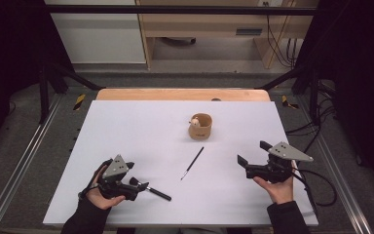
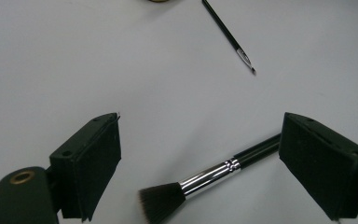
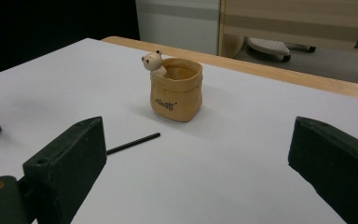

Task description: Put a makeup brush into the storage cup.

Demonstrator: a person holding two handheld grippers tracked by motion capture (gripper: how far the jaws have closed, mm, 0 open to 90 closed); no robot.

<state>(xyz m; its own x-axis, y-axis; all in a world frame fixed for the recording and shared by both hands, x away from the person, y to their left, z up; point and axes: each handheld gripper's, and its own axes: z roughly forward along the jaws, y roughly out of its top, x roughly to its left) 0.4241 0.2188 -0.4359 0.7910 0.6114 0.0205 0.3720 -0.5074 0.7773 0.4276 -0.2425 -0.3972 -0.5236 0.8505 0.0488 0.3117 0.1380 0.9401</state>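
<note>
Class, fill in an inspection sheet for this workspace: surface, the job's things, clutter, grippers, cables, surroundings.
Surface: white sheet on a wooden table.
Job's things: wide brush lying flat between the left gripper's jaws; thin brush mid-sheet; tan cup with bear figure, upright, farther back.
Clutter: nothing seen.
Grippers: left gripper open over the wide brush; right gripper open, facing the cup.
Cables: black cable trailing from the right gripper.
Surroundings: black frame, grey floor, wooden furniture behind.
</note>
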